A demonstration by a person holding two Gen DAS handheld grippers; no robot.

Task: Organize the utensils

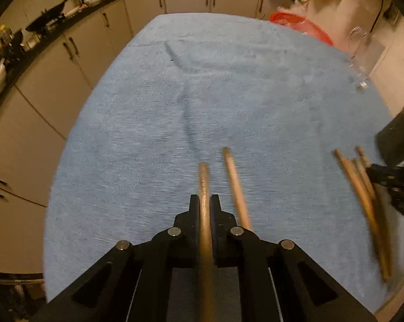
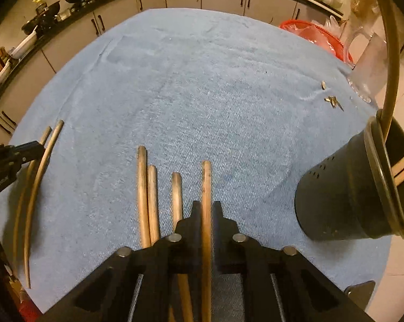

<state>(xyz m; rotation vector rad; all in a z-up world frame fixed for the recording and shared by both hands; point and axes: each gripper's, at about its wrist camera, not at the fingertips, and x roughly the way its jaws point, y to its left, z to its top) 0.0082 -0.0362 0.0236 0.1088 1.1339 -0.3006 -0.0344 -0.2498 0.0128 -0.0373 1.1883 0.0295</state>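
Over the blue-clothed surface (image 2: 202, 94), the right gripper (image 2: 206, 209) clamps one chopstick (image 2: 206, 187) between its fingers; three loose chopsticks (image 2: 153, 196) lie just left. The left gripper (image 1: 204, 201) pinches another chopstick (image 1: 204, 187). Farther right stands the black holder (image 2: 344, 196), sticks inside.
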